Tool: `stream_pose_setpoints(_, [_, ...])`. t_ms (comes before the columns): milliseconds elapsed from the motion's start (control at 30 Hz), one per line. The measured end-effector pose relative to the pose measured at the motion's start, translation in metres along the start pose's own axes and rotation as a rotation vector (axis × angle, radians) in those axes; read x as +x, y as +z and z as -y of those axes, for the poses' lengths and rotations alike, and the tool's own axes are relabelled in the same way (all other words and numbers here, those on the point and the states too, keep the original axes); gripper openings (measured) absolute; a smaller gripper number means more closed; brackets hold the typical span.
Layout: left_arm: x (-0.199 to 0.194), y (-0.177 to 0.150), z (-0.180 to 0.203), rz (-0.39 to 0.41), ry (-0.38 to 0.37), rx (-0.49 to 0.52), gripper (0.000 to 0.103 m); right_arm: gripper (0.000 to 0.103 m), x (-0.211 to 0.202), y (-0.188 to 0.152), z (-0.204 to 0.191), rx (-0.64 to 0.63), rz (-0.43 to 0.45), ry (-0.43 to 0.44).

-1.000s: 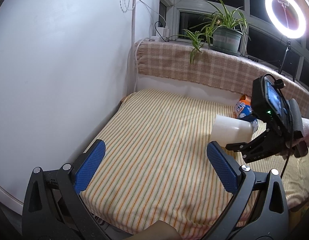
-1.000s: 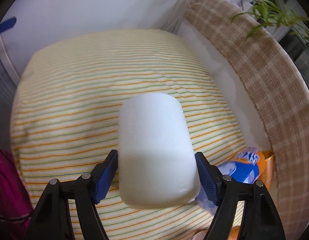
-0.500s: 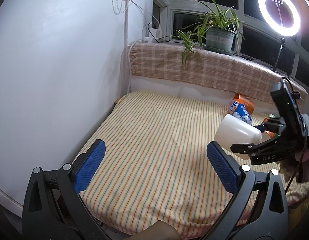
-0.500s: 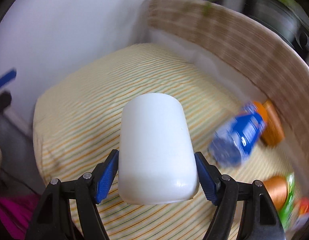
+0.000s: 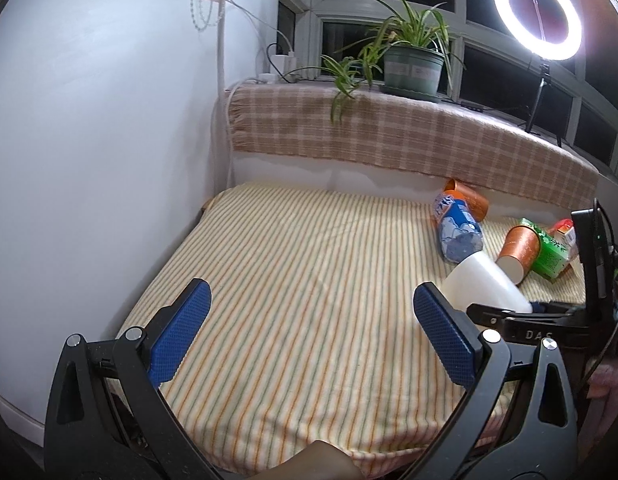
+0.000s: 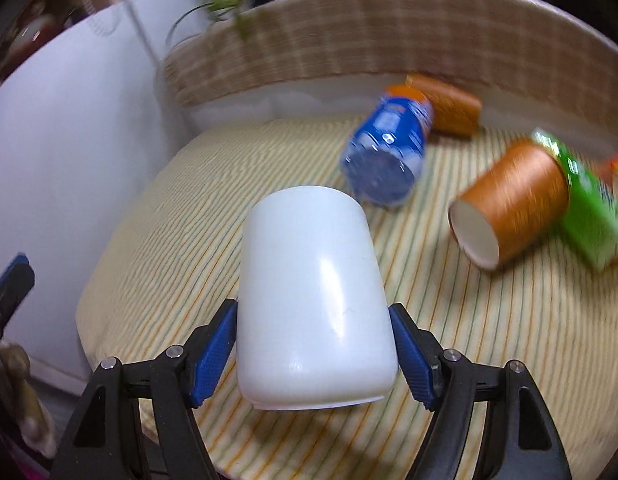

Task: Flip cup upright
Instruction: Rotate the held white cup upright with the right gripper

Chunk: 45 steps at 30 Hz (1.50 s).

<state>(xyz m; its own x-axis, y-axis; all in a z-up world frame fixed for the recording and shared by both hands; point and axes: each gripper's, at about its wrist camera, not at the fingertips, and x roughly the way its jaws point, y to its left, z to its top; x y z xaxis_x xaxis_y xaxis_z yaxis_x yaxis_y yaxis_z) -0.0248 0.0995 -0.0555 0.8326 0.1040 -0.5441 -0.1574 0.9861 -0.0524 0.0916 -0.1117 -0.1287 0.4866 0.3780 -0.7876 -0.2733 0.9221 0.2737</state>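
Observation:
My right gripper [image 6: 313,344] is shut on a plain white cup [image 6: 313,280], its blue pads pressing both sides near the rim end. The cup is held above the striped bed cover [image 6: 449,360], its closed base pointing away from the camera. In the left wrist view the same white cup [image 5: 483,284] shows at the right, tilted, held by the right gripper [image 5: 509,312]. My left gripper [image 5: 309,344] is open and empty above the front of the striped cover [image 5: 301,272].
A blue bottle [image 6: 387,156], two orange-brown paper cups [image 6: 509,208] [image 6: 449,106] and a green carton [image 6: 589,208] lie on the cover at the back right. A white wall [image 5: 89,160] stands left. A checked ledge [image 5: 389,140] holds a potted plant [image 5: 413,68].
The right gripper has swung the cup round toward the back right, so the bottle and paper cups are now ahead of it. The left gripper has stayed open.

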Motion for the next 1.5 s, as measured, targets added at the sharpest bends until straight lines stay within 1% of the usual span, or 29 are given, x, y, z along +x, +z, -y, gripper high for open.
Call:
stream_pose_setpoints(133, [0.002, 0.005, 0.006, -0.008, -0.018, 0.006, 0.103, 0.077, 0.007, -0.006, 0.008, 0.084, 0.009, 0.025])
stream_pose_setpoints(200, [0.005, 0.007, 0.009, -0.018, -0.028, 0.005, 0.103, 0.077, 0.009, -0.009, 0.011, 0.116, 0.007, 0.051])
stream_pose_setpoints(333, [0.011, 0.011, 0.010, -0.047, -0.059, -0.014, 0.103, 0.079, 0.007, -0.013, 0.012, 0.116, 0.003, 0.106])
stream_pose_setpoints(367, [0.013, 0.012, 0.011, -0.061, -0.072, -0.023, 0.103, 0.082, 0.003, -0.015, 0.013, 0.110, 0.008, 0.114])
stream_pose_setpoints(467, [0.023, 0.015, 0.015, -0.116, -0.137, -0.056, 0.103, 0.085, -0.019, -0.021, 0.020, 0.084, 0.052, 0.135])
stream_pose_setpoints(567, [0.037, 0.018, 0.022, -0.195, -0.241, -0.101, 0.103, 0.087, -0.040, -0.023, 0.031, 0.079, 0.091, 0.132])
stream_pose_setpoints(600, [0.043, 0.020, 0.026, -0.233, -0.289, -0.124, 0.103, 0.087, -0.051, -0.026, 0.037, 0.075, 0.105, 0.126])
stream_pose_setpoints(667, [0.054, 0.021, 0.031, -0.300, -0.363, -0.165, 0.103, 0.087, -0.062, -0.027, 0.042, 0.073, 0.121, 0.100])
stream_pose_setpoints(700, [0.063, 0.021, 0.035, -0.347, -0.407, -0.202, 0.103, 0.087, -0.071, -0.030, 0.046, 0.075, 0.133, 0.080])
stream_pose_setpoints(767, [0.074, 0.020, 0.041, -0.408, -0.461, -0.253, 0.103, 0.087, -0.087, -0.038, 0.055, 0.083, 0.154, 0.048])
stream_pose_setpoints(833, [0.085, 0.018, 0.049, -0.455, -0.494, -0.295, 0.103, 0.087, -0.099, -0.043, 0.060, 0.093, 0.170, 0.022])
stream_pose_setpoints(900, [0.095, 0.016, 0.055, -0.491, -0.512, -0.328, 0.102, 0.087, -0.108, -0.049, 0.065, 0.104, 0.188, -0.006])
stream_pose_setpoints(1000, [0.110, 0.011, 0.064, -0.541, -0.527, -0.360, 0.096, 0.088, -0.120, -0.059, 0.073, 0.123, 0.209, -0.041])
stream_pose_setpoints(1167, [0.134, 0.004, 0.071, -0.611, -0.540, -0.409, 0.094, 0.088, -0.125, -0.066, 0.082, 0.143, 0.210, -0.067])
stream_pose_setpoints(1200, [0.138, 0.002, 0.072, -0.623, -0.544, -0.419, 0.092, 0.088, -0.125, -0.067, 0.083, 0.147, 0.209, -0.065])
stream_pose_setpoints(1333, [0.150, 0.000, 0.074, -0.651, -0.538, -0.431, 0.087, 0.088, -0.125, -0.070, 0.085, 0.146, 0.208, -0.068])
stream_pose_setpoints(1500, [0.162, -0.003, 0.080, -0.672, -0.532, -0.429, 0.085, 0.088, -0.125, -0.070, 0.085, 0.150, 0.209, -0.068])
